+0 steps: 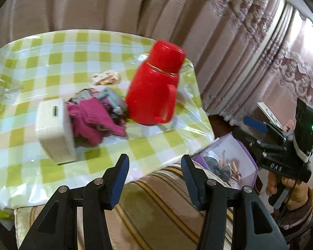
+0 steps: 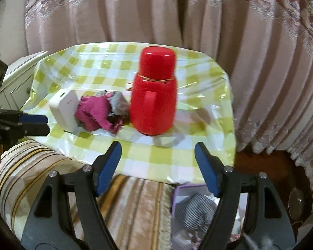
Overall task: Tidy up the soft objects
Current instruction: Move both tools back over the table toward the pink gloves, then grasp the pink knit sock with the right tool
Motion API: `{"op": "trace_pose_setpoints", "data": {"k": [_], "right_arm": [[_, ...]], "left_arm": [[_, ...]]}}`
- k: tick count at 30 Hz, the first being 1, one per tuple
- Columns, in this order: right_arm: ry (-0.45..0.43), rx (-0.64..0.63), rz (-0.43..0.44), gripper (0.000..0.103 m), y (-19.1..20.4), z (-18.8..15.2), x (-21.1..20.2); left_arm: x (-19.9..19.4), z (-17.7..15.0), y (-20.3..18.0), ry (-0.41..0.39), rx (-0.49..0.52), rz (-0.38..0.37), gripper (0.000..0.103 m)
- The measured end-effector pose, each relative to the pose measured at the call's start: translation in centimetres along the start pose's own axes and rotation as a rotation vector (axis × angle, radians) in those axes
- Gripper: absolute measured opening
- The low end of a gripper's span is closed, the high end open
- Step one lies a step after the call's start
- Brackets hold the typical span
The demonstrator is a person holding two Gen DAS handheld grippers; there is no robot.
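Pleated pink curtains point(image 2: 135, 16) hang behind a table under a green-and-white checked cloth point(image 2: 135, 156). Near its middle, a crumpled heap of soft clothes point(image 1: 98, 114), magenta knit on top and grey beneath, lies between a white box point(image 1: 54, 129) and an upright red flask point(image 1: 154, 85), touching both; the heap's long axis runs from box to flask. A small patterned cloth point(image 1: 106, 77) lies apart behind it. Both the left gripper point(image 1: 154, 179) and right gripper point(image 2: 157, 166) stand with jaws apart, holding nothing, short of the table's near edge.
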State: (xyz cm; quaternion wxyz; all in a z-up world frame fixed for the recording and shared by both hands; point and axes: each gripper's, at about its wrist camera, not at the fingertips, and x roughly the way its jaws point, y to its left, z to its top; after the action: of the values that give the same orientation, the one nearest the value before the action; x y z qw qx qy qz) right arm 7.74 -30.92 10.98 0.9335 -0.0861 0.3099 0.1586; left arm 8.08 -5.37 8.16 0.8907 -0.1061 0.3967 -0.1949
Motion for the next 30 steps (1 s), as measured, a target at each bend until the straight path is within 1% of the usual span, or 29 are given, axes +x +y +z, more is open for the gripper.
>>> {"op": "trace_pose_setpoints", "data": {"k": [6, 14, 21, 24, 30], "right_arm": [[0.011, -0.052, 0.070, 0.076, 2.8, 1.1, 2.0], [0.031, -0.118, 0.168, 0.076, 6.4, 2.4, 5.3], [0.042, -0.177, 0.213, 0.076, 9.5, 3.8, 8.4], [0.048, -0.205, 0.225, 0.076, 10.7, 4.3, 9.8], [0.076, -0.266, 0.237, 0.076, 12.7, 4.9, 12.9]], "left_arm": [[-0.9, 0.6, 2.1, -0.022, -0.032, 0.018, 0.053], [-1.9, 1.7, 4.4, -0.043, -0.043, 0.046, 0.053], [-2.2, 3.7, 6.6, -0.059, -0.048, 0.060, 0.053], [-2.2, 4.8, 7.5, -0.065, -0.041, 0.078, 0.053], [-1.7, 6.4, 9.9, -0.061, -0.064, 0.081, 0.053]]}}
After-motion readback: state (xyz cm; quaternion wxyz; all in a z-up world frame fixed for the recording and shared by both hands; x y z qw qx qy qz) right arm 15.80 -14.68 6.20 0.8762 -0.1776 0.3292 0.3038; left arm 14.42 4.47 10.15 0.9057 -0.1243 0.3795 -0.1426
